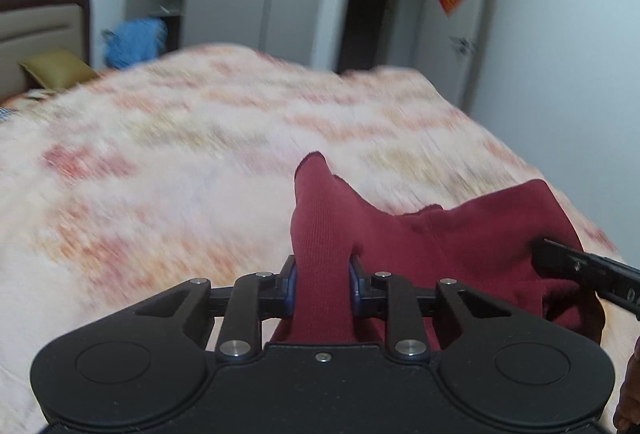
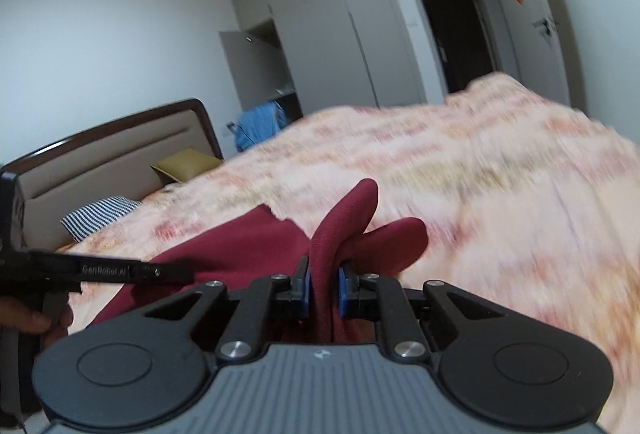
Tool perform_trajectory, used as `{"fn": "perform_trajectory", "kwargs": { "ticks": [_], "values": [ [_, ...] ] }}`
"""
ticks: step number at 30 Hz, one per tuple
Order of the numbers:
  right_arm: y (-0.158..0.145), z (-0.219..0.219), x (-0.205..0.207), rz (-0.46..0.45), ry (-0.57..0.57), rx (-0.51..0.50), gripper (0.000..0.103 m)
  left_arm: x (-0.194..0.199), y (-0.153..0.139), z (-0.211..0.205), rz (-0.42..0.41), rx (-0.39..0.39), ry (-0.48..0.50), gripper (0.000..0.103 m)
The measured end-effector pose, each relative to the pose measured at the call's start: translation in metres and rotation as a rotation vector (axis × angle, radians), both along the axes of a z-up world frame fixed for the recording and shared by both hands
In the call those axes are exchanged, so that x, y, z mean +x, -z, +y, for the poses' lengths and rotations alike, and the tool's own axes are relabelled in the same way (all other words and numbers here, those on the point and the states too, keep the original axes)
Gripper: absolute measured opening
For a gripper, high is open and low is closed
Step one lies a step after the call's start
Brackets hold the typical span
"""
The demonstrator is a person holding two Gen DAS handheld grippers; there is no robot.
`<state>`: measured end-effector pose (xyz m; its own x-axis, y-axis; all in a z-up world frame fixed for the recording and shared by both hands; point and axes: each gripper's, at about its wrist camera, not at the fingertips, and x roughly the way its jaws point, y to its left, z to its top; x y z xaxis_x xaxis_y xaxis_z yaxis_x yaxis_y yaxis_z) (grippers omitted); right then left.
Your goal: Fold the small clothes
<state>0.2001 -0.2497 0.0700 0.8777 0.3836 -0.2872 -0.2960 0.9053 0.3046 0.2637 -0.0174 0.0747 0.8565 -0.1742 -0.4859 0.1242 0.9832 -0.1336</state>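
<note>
A dark red knitted garment [image 1: 460, 234] lies bunched on the bed near its front edge. My left gripper [image 1: 322, 284] is shut on a raised fold of it, with the cloth pinched between the blue pads and sticking up past them. At the right of the left wrist view the other gripper's black finger [image 1: 592, 274] reaches into the same cloth. My right gripper [image 2: 323, 290] is shut on another fold of the red garment [image 2: 240, 250], which curls up above the pads. The left gripper's arm [image 2: 112, 272] crosses the left side of that view.
The bed wears a pink and orange patterned blanket [image 1: 200, 138]. A padded headboard [image 2: 104, 162], a yellow pillow [image 2: 184, 164] and a checked pillow [image 2: 100, 216] lie at its head. A blue cloth [image 1: 136, 42], grey wardrobes [image 2: 320, 34] and an open doorway [image 1: 372, 14] stand behind.
</note>
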Motion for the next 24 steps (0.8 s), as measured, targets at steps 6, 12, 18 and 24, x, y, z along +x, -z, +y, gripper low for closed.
{"fn": "perform_trajectory", "kwargs": {
  "ticks": [6, 12, 18, 24],
  "values": [
    [-0.008, 0.031, 0.070, -0.009, -0.076, 0.013, 0.015, 0.023, 0.003, 0.026, -0.033, 0.028, -0.131, 0.027],
    [0.032, 0.053, 0.109, 0.169, -0.079, -0.032, 0.015, 0.037, 0.053, 0.042, 0.108, 0.004, -0.152, 0.031],
    [0.059, 0.039, 0.102, 0.233, -0.034, -0.031, 0.025, 0.030, 0.054, 0.048, 0.103, -0.014, -0.149, 0.045],
    [0.047, 0.034, 0.094, 0.197, -0.005, -0.045, 0.040, 0.018, 0.037, 0.050, 0.092, -0.020, -0.178, 0.081]
  ]
}}
